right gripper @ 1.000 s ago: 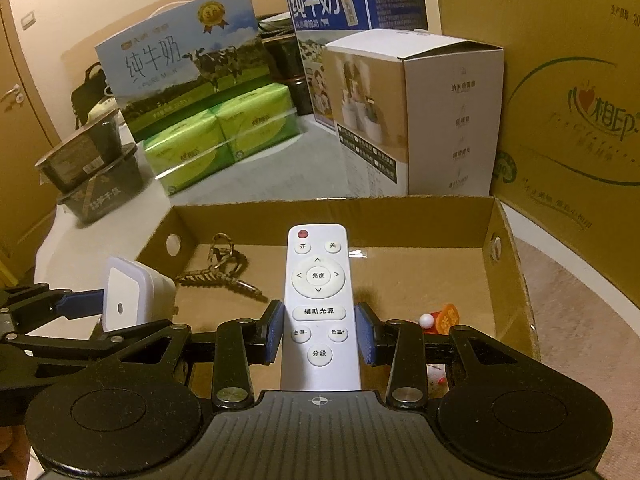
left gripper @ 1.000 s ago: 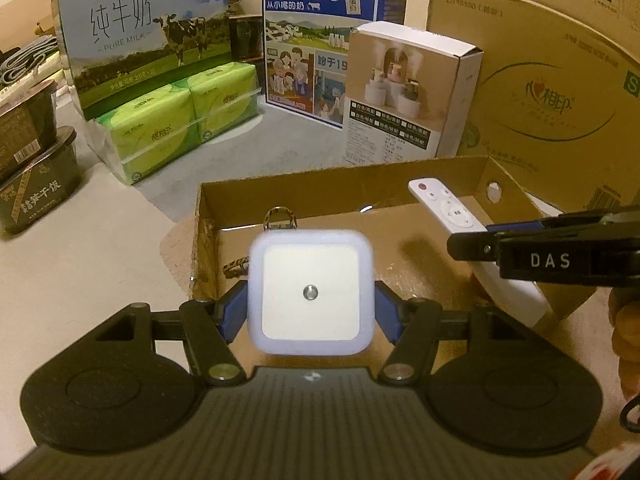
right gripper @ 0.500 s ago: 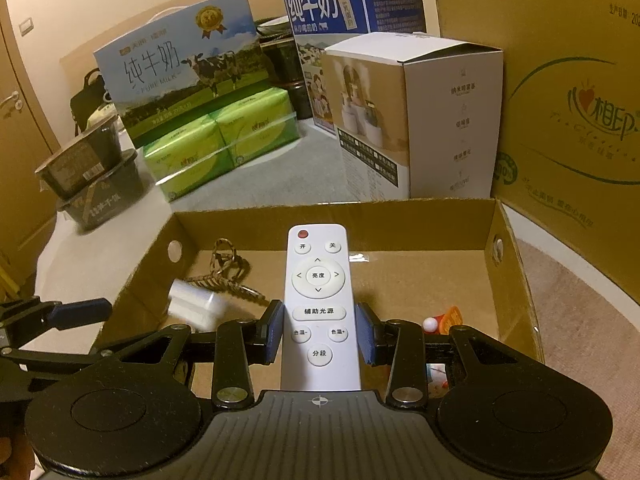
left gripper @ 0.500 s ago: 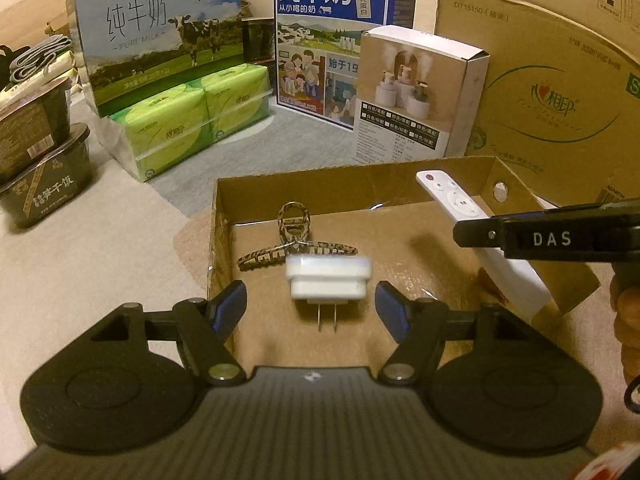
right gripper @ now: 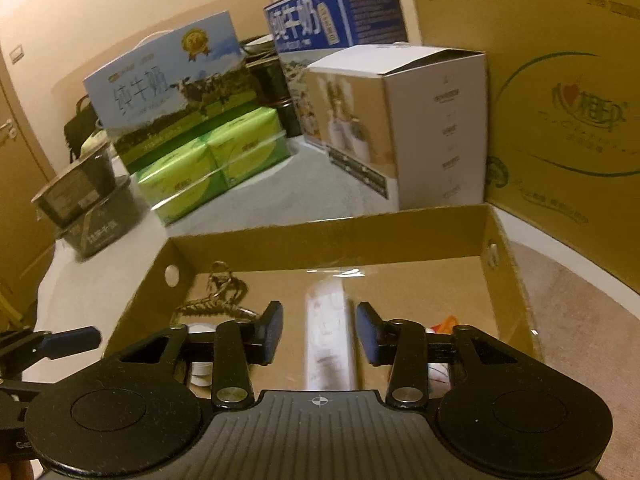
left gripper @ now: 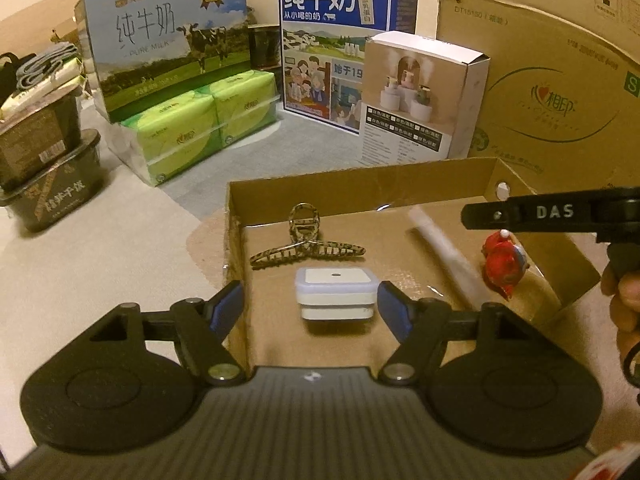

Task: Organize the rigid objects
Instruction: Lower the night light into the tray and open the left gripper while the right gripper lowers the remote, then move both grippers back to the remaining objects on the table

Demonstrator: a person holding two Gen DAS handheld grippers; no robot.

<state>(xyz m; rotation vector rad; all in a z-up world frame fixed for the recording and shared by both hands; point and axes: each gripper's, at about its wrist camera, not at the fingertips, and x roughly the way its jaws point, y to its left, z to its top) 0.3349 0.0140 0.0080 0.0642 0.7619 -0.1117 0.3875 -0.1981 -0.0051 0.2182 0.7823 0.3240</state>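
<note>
Right hand-held gripper (right gripper: 319, 338) just spreading, blurred remote (right gripper: 329, 342) apparently loose between pads, left hand-held gripper (left gripper: 310, 307) spread above night light (left gripper: 336, 293)

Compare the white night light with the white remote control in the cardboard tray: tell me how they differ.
The night light is short and square; the remote control is long and narrow. The night light is sharp in the left wrist view; the remote control shows blurred in both views. Both are white, in the cardboard tray, each between open tongs that have just been opening.

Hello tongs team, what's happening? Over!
Both tongs open: left tongs, right tongs just widened. Night light and remote loose in box. Nothing blocking.
</note>
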